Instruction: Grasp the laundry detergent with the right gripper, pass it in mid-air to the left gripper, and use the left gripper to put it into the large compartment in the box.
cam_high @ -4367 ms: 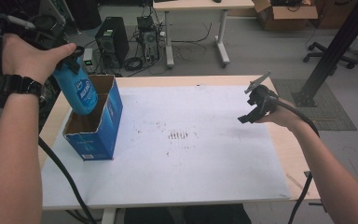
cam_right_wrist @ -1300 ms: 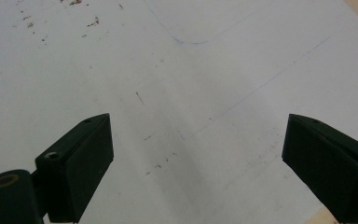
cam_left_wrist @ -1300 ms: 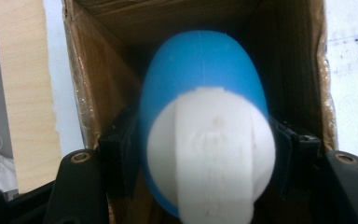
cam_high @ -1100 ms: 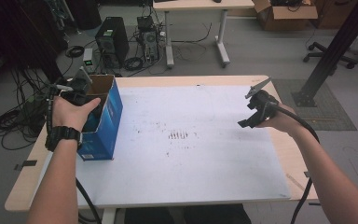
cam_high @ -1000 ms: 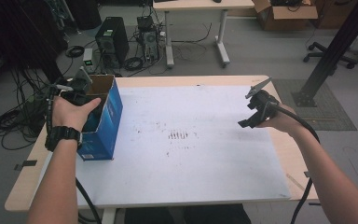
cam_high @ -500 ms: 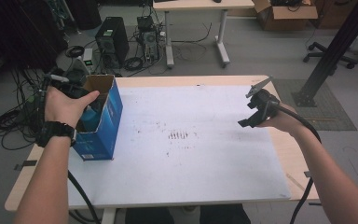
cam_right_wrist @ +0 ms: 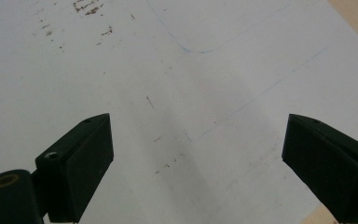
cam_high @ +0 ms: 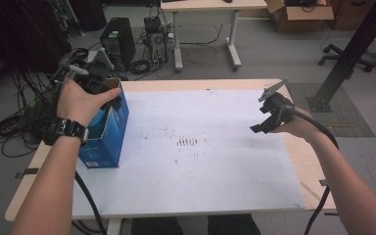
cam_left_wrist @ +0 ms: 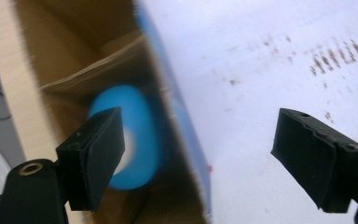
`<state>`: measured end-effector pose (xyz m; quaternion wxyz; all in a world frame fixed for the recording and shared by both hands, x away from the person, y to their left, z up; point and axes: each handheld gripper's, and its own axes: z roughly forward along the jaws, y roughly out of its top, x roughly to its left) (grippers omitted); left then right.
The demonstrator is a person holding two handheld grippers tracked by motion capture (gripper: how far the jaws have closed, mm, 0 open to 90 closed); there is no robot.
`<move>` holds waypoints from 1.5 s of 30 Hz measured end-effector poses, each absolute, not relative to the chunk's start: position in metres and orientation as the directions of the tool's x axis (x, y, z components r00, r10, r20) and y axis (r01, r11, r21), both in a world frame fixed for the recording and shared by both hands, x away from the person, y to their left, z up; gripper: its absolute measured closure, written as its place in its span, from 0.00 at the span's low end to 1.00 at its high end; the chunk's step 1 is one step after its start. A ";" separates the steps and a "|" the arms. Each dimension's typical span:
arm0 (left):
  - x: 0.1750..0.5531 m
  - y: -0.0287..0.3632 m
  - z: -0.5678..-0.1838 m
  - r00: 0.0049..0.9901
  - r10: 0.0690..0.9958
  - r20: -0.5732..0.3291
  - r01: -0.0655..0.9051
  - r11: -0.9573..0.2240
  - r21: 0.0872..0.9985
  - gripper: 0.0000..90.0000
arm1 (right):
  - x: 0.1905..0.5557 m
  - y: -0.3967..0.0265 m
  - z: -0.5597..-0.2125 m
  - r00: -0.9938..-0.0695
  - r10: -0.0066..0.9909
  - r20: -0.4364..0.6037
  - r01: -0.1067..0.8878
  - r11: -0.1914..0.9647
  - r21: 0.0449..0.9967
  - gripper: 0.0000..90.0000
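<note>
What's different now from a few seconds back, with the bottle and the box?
The left gripper lowered the blue bottle into the blue box, let go, and is lifting away with jaws open. The right gripper stayed raised and open over the white sheet.

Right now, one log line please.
left gripper: open, above blue cardboard box | blue bottle: inside box | right gripper: open, empty

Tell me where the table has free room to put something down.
The white sheet is bare from the blue box across to the right tool, apart from small brown marks at its middle. The left edge is crowded: the box stands there, the left tool above it.
</note>
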<state>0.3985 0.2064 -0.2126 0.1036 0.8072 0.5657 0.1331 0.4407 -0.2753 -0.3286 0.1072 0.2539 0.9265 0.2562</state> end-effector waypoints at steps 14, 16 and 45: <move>0.404 0.141 -0.239 0.565 0.820 0.086 0.770 -0.562 0.302 0.09 | 0.438 -0.271 -0.325 -0.862 0.502 -0.073 0.399 0.761 0.512 0.10; 0.404 0.133 -0.241 0.591 0.802 0.089 0.752 -0.588 0.297 0.08 | 0.438 -0.271 -0.325 -0.863 0.500 -0.072 0.398 0.761 0.513 0.10; 0.403 0.109 -0.250 0.683 0.729 0.037 0.691 -0.663 0.288 0.05 | 0.437 -0.269 -0.325 -0.867 0.494 -0.068 0.395 0.764 0.510 0.10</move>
